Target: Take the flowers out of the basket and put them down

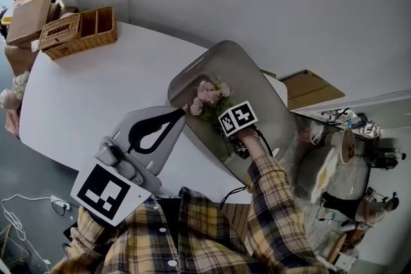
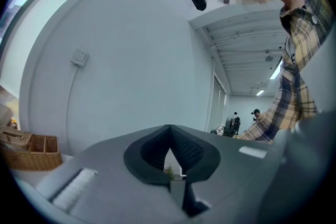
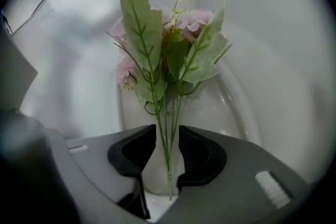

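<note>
While the two marker cubes (image 1: pixel 237 119) carry bold black-and-white square patterns, we count one bunch of flowers (image 3: pixel 168 44): pale pink blossoms, toothed green leaves, thin green stems. It sits over the one grey tray (image 1: pixel 257 74) on the white table (image 1: pixel 96 86), stems clamped between our right gripper (image 3: pixel 168 131) jaws. Our left gripper (image 2: pixel 169 136), just beside the tray, is clenched on nothing
</note>
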`<act>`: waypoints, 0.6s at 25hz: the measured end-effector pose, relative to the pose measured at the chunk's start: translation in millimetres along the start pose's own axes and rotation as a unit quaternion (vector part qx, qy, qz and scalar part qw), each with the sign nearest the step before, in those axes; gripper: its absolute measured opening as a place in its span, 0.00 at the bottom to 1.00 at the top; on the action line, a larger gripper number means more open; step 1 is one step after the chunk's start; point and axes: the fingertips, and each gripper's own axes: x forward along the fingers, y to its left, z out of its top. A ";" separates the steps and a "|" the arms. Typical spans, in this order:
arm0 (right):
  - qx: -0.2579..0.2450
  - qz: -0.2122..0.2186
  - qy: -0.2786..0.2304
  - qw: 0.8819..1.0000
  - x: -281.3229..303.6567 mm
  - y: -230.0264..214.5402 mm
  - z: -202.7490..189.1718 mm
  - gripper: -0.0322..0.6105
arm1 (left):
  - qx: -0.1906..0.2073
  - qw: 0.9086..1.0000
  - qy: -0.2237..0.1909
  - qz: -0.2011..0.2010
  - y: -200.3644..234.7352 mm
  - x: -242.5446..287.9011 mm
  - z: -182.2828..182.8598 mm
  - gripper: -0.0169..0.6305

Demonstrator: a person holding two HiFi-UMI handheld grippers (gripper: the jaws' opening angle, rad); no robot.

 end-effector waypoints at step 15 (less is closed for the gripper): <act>-0.012 0.011 -0.010 1.000 -3.3 2.8 0.1 0.09 | 0.001 1.000 -0.002 0.003 -2.1 -2.6 0.2 0.05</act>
